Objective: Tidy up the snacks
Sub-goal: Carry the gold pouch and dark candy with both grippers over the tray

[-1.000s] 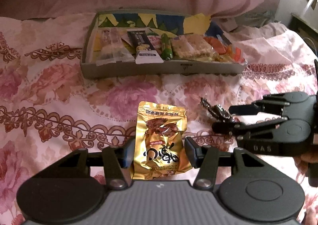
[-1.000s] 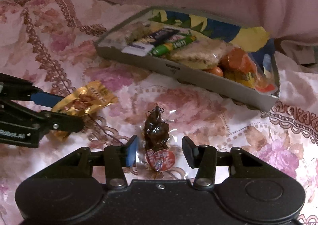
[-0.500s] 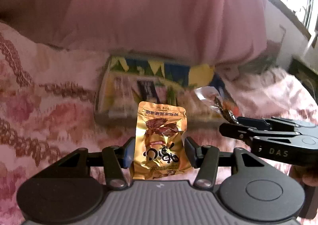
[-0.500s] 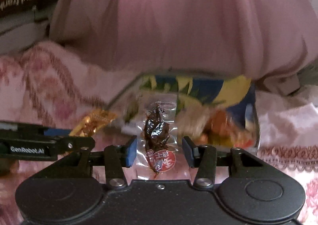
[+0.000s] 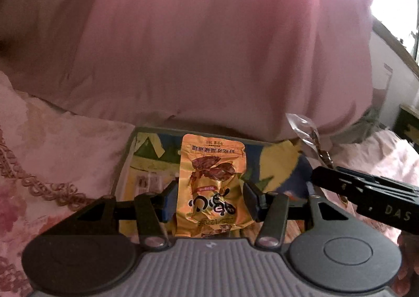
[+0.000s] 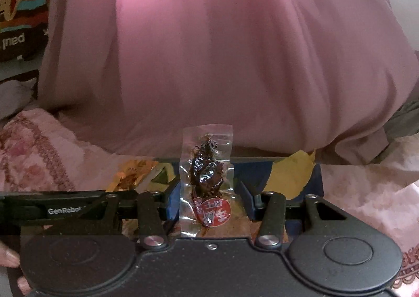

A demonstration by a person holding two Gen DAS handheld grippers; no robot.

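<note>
Gold packet [image 5: 212,187] between left fingers [image 5: 167,201]

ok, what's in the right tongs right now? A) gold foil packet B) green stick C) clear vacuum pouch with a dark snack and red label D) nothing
C: the right tongs are clamped on the clear pouch; the gold packet sits in the left tongs.

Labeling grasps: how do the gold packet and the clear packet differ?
The gold packet is opaque foil and wide; the clear packet is see-through, narrower, showing a dark snack. Left gripper holds gold; right gripper holds clear. Both stand upright between the fingers, over the tray.
</note>
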